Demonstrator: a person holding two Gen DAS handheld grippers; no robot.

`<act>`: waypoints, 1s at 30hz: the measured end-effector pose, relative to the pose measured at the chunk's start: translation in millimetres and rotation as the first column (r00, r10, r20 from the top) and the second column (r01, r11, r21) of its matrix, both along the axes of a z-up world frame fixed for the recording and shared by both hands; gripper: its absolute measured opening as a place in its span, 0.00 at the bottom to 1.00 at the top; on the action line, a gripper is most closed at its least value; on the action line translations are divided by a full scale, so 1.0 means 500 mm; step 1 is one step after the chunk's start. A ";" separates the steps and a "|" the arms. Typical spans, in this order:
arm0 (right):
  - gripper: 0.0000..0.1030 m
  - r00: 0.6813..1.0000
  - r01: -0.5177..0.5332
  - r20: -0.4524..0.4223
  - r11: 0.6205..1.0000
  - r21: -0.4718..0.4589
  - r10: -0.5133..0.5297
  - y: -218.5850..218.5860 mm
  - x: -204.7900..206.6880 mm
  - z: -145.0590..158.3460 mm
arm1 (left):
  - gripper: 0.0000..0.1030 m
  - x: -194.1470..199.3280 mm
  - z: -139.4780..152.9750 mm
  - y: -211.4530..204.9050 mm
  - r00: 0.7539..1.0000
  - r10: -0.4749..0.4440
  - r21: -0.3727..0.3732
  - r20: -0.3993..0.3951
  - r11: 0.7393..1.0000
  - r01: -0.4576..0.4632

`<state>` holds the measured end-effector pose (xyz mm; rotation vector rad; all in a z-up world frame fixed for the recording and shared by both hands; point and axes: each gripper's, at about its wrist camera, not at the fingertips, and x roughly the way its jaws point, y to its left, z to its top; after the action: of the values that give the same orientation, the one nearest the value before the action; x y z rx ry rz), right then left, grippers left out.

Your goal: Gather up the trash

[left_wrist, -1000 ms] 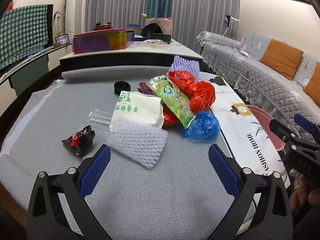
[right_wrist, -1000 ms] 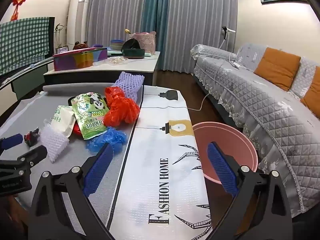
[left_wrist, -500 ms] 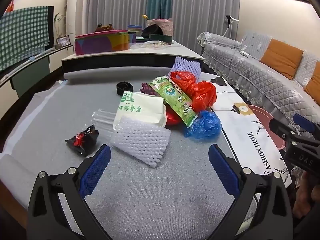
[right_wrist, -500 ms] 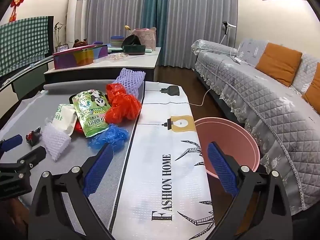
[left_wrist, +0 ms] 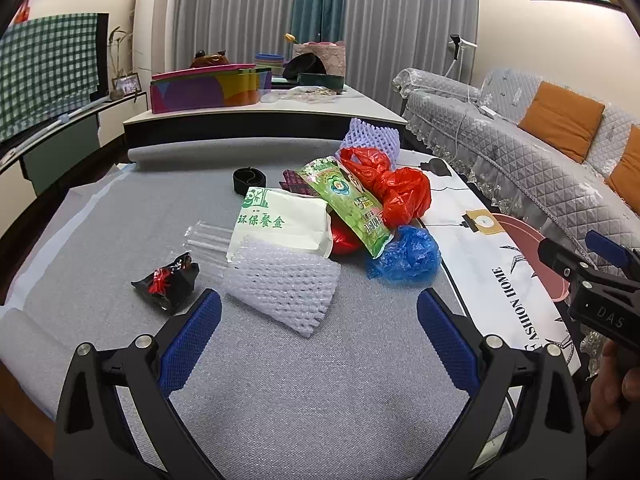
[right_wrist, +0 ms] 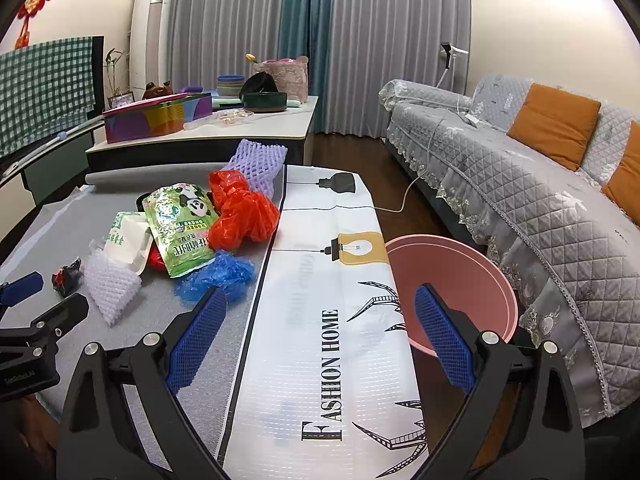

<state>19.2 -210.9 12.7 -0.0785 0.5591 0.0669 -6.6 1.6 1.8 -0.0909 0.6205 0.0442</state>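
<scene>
Trash pile on grey counter: white foam net nearest my left gripper, black wrapper to its left, white meal box, green snack bag, red bag, blue bag, purple foam net far. Pink bin right of counter, beside sofa. My right gripper above white runner. Both grippers: fingers spread wide, holding nothing.

Ahead of the left fingers, a trash heap lies on the counter: white foam net nearest, black wrapper leftward, blue bag rightward, red bag and green pouch beyond.
</scene>
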 end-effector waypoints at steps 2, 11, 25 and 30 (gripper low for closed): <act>0.90 1.000 -0.001 -0.001 1.000 0.002 0.001 0.000 0.000 0.000 | 0.92 0.000 0.001 -0.001 1.000 -0.001 0.002 0.001 1.000 0.001; 0.90 1.000 -0.001 0.000 1.000 0.004 0.001 -0.001 -0.001 0.000 | 0.92 0.002 0.003 -0.005 1.000 -0.011 0.012 0.005 1.000 0.011; 0.90 1.000 -0.011 -0.004 1.000 0.017 0.011 0.001 -0.005 -0.002 | 0.92 -0.001 0.008 -0.006 1.000 -0.019 0.024 0.018 1.000 0.018; 0.90 1.000 -0.018 -0.006 1.000 0.013 0.019 0.003 -0.006 -0.003 | 0.92 -0.004 0.005 -0.008 1.000 -0.018 0.021 0.018 1.000 0.017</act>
<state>16.4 -209.4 11.4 -0.0712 0.5641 0.0886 -8.4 -2.2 4.4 -0.0656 0.6020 0.0331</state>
